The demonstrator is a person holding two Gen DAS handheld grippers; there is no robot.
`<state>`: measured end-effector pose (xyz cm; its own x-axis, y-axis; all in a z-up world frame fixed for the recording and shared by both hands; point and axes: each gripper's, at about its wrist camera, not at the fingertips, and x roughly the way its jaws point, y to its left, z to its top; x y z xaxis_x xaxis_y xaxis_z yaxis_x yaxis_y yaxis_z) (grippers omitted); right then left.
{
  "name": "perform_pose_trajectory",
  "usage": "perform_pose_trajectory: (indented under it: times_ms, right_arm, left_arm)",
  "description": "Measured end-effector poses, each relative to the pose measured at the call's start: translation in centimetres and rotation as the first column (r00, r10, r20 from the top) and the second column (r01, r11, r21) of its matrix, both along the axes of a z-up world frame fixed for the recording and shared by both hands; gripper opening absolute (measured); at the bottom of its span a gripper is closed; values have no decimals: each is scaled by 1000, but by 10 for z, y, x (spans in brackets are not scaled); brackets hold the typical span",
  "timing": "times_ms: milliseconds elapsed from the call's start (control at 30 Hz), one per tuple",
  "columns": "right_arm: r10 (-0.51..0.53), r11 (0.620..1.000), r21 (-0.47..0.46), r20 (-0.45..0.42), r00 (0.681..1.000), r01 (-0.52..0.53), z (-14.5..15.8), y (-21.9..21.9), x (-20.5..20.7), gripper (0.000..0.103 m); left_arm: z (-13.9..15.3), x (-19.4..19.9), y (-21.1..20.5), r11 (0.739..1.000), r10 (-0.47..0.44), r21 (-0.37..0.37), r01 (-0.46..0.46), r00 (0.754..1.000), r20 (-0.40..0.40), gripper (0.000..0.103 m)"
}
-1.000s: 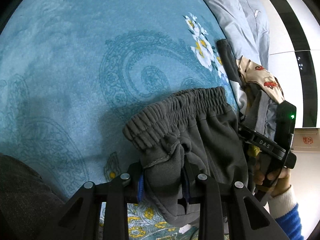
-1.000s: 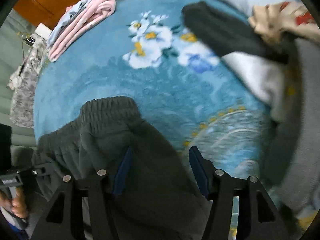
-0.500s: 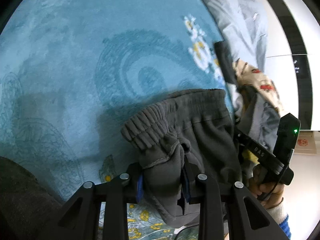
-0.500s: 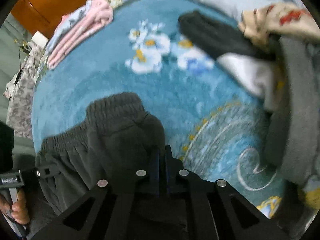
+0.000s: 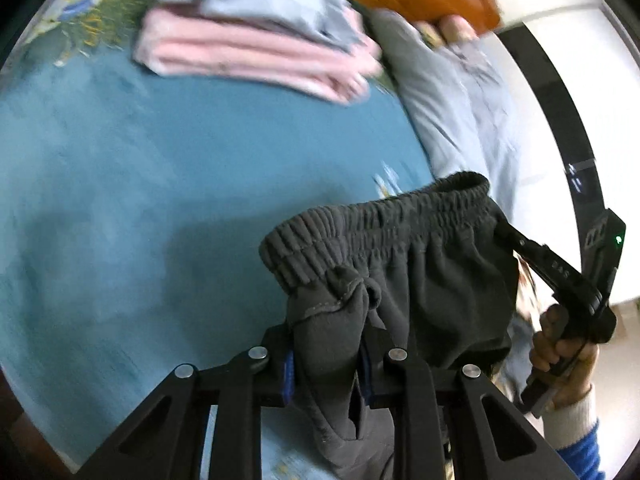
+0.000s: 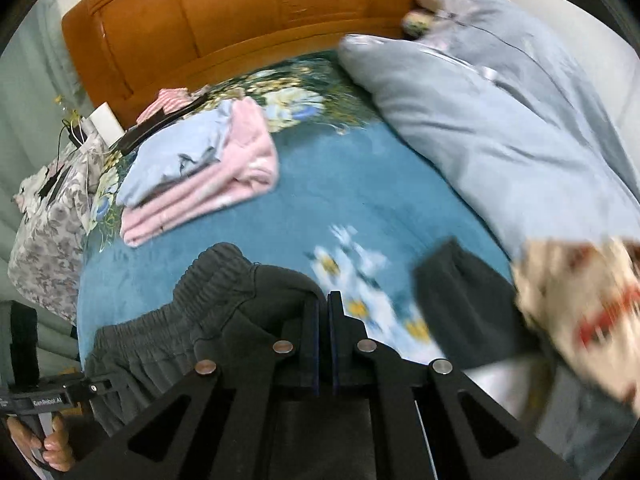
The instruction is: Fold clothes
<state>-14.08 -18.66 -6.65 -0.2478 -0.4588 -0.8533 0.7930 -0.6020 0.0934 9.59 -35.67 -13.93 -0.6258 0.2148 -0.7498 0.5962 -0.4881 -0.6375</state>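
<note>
A pair of dark grey fleece trousers with a ribbed elastic waistband (image 5: 400, 248) hangs lifted above a teal plush bedspread with a white-and-yellow flower print (image 5: 160, 208), gripped at the waist from both sides by two hand-held tongs. The left gripper (image 5: 326, 354), seen from its own camera, has its black fingers with blue pads (image 5: 289, 368) closed part-way around a thick bunched fold of the trousers just below the waistband, the cloth filling the gap between them. The right gripper (image 6: 323, 322) has its jaws pressed almost fully together, only a thin slit showing, with the edge of the waistband fabric drawn up to and draped against its left finger; whether cloth lies between the tips cannot be told for certain, though the trousers (image 6: 208, 320) hang taut from that point. In the left camera the right tool appears at the far end of the waistband, held in a person's hand (image 5: 560, 344) wearing a white cuff and blue sleeve (image 5: 580, 440); in the right camera the left tool's handle sits low at the left in another hand (image 6: 52, 440). Farther back on the bedspread lies a folded stack of pink and pale blue garments (image 6: 200, 176), well apart from the trousers. A pale grey-blue quilt (image 6: 500, 112) runs along the right side before an orange wooden headboard (image 6: 240, 12), with a second dark garment (image 6: 460, 304) and a cream printed cloth (image 6: 580, 296) near it, both blurred.
</note>
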Motion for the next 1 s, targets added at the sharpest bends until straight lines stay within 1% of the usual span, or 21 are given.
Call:
perform_pose_trajectory:
  times_ms: [100,167,233,300,367,400,467,500,533,600,633,700,733,800,867,900,1000]
  right_arm:
    - [3,999,34,-2,1000,-3,-19,-41,-5,4]
    - [-2,997,77,5,1000,2,-38,-65,-7,4]
    - [-20,990,139,20,1000,18,-62,-81,-7,4]
    - [-40,985,169,43,998,32,-79,-84,-6,4]
    - [-50,983,178,49,998,40,-86,-82,-2,5]
    - [-53,984,174,51,997,44,-85,-80,-1,5]
    - [-69,986,159,54,996,60,-77,-71,0,11]
    - [-84,986,147,57,995,75,-70,-65,-1,18]
    - [-102,987,129,64,993,93,-62,-56,-1,25]
    - [-137,988,90,79,987,130,-43,-34,0,28]
    - [-153,987,72,86,984,147,-34,-20,1,32]
    - [-180,983,62,84,980,175,-17,13,6,36]
    - [-189,981,67,79,979,184,-12,29,9,39]
    - [-226,972,89,66,972,219,-5,71,17,42]
    - [-272,959,102,59,960,265,-2,116,25,45]
    - [-299,950,111,59,953,291,-1,140,30,46]
    - [-377,916,175,61,924,362,-10,209,49,46]
  left_arm:
    - [-12,-1,-32,999,51,6,-52,998,37,25]
    - [-25,0,-45,997,73,30,-75,995,63,25]
    - [-45,0,-50,994,83,60,-90,991,109,25]
    - [-60,1,-48,992,93,72,-104,985,145,25]
    - [-70,5,-48,986,111,108,-129,981,157,26]
    - [-73,6,-49,981,123,130,-144,980,157,28]
    - [-74,9,-49,975,133,158,-158,979,155,29]
    - [-73,10,-48,976,130,152,-156,977,167,30]
    - [-72,10,-45,977,131,141,-158,975,181,36]
    - [-66,11,-38,979,137,120,-162,971,196,39]
    - [-62,9,-33,980,138,117,-162,971,195,40]
    - [-57,11,-21,982,135,106,-158,972,193,43]
    - [-54,12,-18,983,143,88,-163,970,194,43]
    - [-48,17,-17,983,172,29,-182,962,212,43]
    - [-42,20,-15,982,186,-29,-184,953,240,47]
    - [-40,18,-13,983,181,-61,-171,949,259,47]
    - [-32,13,-5,980,162,-159,-117,938,307,48]
